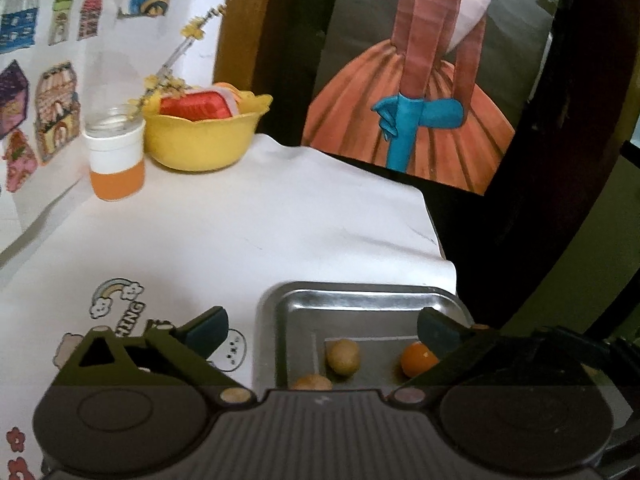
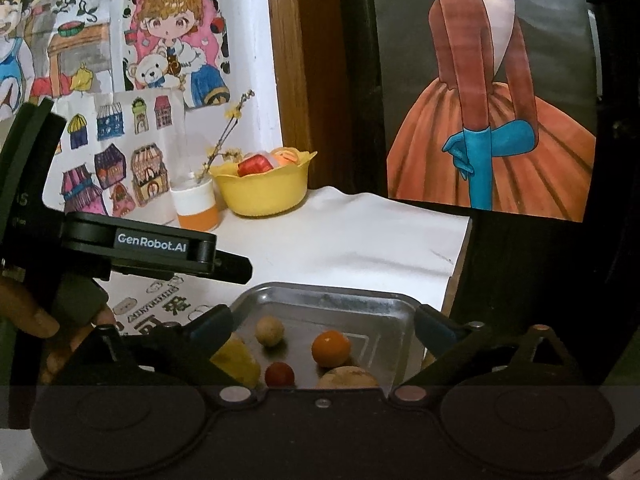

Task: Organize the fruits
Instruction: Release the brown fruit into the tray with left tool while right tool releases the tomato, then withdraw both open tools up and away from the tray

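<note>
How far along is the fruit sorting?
Done: the yellow bowl at the back already holds a red fruit and others. In hand: nothing; the left gripper and right gripper hover open over the metal tray. Left: the orange fruit, small red fruit and others.

light: dim, soft | glare: metal tray (image 1: 360, 296) | edges: fisheye-bent (dark corners) | focus: slightly soft

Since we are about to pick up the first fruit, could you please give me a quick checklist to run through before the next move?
1. Right gripper open, nothing held: ok.
2. Left gripper open, nothing held: ok.
3. Orange fruit lies free on the metal tray, apart from the others: ok.
4. Right gripper is over the tray: ok.
5. Room left in the yellow bowl: cannot tell.
6. White and orange cup stands beside the bowl, upright: ok.
</note>
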`<state>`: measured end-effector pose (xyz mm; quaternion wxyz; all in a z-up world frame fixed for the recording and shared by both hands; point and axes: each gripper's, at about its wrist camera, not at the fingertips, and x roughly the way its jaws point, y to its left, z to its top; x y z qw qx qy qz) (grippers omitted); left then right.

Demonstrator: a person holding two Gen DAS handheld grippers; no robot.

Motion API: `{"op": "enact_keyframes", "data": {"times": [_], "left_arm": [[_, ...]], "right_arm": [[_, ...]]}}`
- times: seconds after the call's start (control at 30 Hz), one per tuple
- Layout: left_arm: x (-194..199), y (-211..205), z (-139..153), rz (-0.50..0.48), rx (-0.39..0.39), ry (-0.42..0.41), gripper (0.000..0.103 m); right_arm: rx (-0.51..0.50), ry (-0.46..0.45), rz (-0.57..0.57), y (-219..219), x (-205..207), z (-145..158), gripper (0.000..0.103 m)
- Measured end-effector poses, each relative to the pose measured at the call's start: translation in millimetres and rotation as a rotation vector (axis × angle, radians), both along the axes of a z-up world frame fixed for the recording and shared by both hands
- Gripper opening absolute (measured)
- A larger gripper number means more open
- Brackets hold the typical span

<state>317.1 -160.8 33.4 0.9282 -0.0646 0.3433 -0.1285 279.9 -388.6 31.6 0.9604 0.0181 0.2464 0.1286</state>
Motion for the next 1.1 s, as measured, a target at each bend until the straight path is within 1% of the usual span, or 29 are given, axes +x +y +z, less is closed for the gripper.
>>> {"op": "enact_keyframes", "data": {"times": [0.1, 0.33, 0.7, 1.1], "left_arm": [[-6.1, 5.6, 2.5, 0.018, -0.002, -0.010, 0.102], [-21.6, 18.7, 5.9, 0.047, -0.021, -0.012, 0.102], [-46.7, 33.0, 14.9, 0.072, -0.027, -0.058, 0.103], [-72.6, 53.8, 9.4, 0.076, -0.022, -0.065, 0.102]], "right_arm": [[0.017, -0.009, -0.006, 0.1, -4.3, 3.5, 0.102], [0.045, -0.022, -0.020, 1.8, -14.6, 11.1, 0.102], [0.079, -0.042, -0.055, 2.3, -34.0, 20.5, 0.102], [0.071, -0.041, -0.062, 11.6, -49.1, 21.4, 0.102]]}}
